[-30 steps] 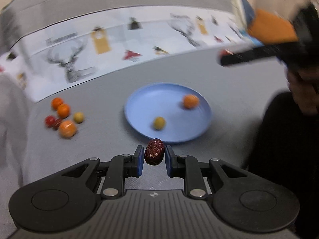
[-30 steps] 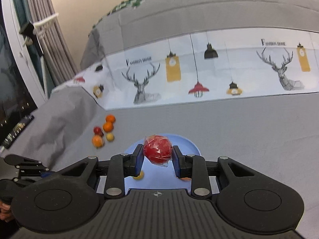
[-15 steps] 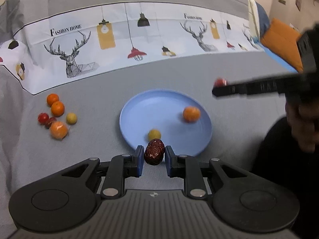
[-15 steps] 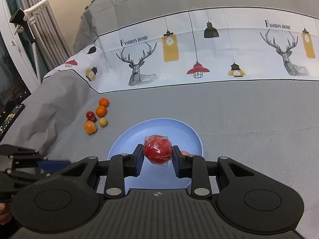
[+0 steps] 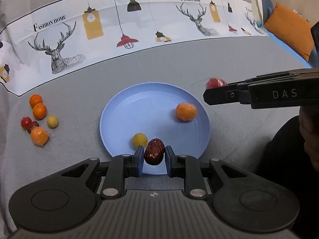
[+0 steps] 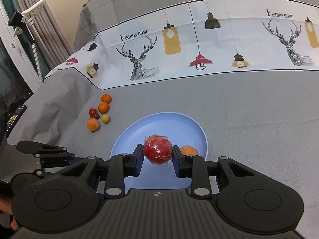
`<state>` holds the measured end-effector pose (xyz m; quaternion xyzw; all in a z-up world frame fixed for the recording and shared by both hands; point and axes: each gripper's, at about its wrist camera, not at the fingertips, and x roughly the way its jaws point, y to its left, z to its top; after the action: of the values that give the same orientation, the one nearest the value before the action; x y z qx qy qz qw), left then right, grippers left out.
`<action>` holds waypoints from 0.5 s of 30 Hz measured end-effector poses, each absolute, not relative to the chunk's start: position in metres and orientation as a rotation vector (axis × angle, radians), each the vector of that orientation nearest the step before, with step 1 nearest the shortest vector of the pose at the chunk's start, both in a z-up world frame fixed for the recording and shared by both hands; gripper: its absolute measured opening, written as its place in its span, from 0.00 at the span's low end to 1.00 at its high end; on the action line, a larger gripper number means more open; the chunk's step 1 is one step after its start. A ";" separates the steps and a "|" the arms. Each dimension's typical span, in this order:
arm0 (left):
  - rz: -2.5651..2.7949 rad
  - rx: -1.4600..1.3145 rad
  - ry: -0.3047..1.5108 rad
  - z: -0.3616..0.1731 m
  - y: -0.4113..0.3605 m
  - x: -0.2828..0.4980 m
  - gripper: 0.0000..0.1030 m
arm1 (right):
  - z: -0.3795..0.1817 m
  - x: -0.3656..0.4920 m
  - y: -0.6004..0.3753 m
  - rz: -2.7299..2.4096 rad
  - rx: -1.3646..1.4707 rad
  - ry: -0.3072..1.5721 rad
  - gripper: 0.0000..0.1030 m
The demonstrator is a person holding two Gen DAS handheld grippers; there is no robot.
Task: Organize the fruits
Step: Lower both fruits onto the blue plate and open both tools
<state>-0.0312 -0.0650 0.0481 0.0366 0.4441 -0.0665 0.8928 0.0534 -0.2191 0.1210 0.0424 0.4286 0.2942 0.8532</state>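
Both grippers are loaded right now. The left gripper (image 5: 154, 155) has its blue pads pinched narrow on a wrinkly dried red date (image 5: 154, 154), hanging over the 6 o'clock edge of the blue plate (image 5: 151, 107). The right gripper (image 6: 158, 153) is clamped on a red fruit in clear plastic wrap (image 6: 157, 149) (looks like a small tomato or hawthorn, can't really tell) and sits over the near half of that same plate.

Already on the plate: a wrapped orange (image 5: 186, 112) around 2 o'clock and a small yellow-green fruit (image 5: 140, 140) at about 7 o'clock, just beside the date. Off to the plate's 9 o'clock, well apart on the grey sheet (image 5: 179, 63), there's a loose pile (image 5: 38, 119): three oranges, a yellow one and a couple of small red ones.

So my read is we're mid-delivery: two fruits being carried in, drop not yet made. Next move probably calls for lowering each gripper close to the plate surface and opening gently so nothing rolls off the shallow rim, with the date let go clear of the yellow fruit. Then back to the pile for the rest.
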 end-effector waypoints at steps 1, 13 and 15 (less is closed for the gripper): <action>-0.134 0.076 0.924 0.047 -0.065 -0.030 0.24 | 0.121 0.053 -0.218 0.622 0.082 0.902 0.31; -0.125 0.040 0.947 0.055 -0.069 -0.010 0.25 | 0.120 0.052 -0.213 0.617 0.056 0.915 0.34; -0.127 0.033 0.964 0.054 -0.070 -0.008 0.44 | 0.120 0.052 -0.213 0.605 0.055 0.924 0.54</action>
<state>-0.0081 -0.0699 0.0538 0.0160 0.4634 -0.0611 0.8839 0.0524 -0.2131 0.1196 0.0259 0.4387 0.2875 0.8510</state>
